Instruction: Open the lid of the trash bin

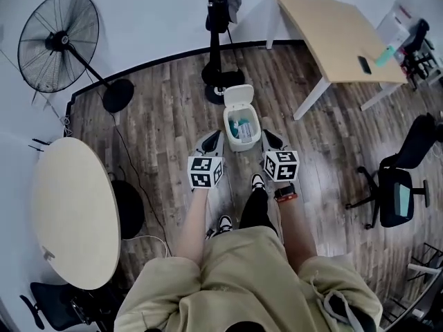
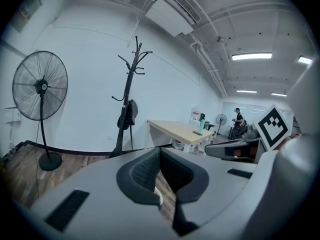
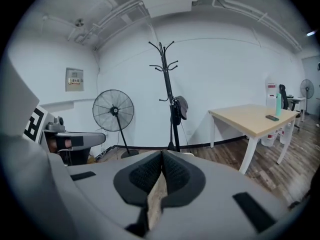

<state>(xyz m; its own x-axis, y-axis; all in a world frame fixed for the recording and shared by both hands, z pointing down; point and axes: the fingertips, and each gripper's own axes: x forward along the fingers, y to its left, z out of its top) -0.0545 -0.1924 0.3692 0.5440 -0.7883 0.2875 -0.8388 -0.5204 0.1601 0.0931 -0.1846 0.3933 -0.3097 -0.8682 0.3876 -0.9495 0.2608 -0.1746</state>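
Observation:
A small white trash bin [image 1: 243, 143] stands on the wood floor ahead of me, its lid [image 1: 239, 96] tipped up at the back and a teal item [image 1: 242, 128] showing inside. My left gripper [image 1: 211, 142] hangs just left of the bin, and my right gripper [image 1: 270, 140] just right of it. Neither touches the bin. Both are shut with nothing between the jaws. In the left gripper view the left gripper [image 2: 160, 153] has its dark pads [image 2: 145, 171] closed tip to tip. The right gripper [image 3: 162, 156] looks the same in its own view. Neither gripper view shows the bin clearly.
A standing fan [image 1: 59, 43] is at the far left and a coat rack [image 1: 217, 40] stands behind the bin. A light wooden table [image 1: 339, 33] is at the back right, a round table [image 1: 73, 209] at the near left and an office chair [image 1: 401, 185] at the right.

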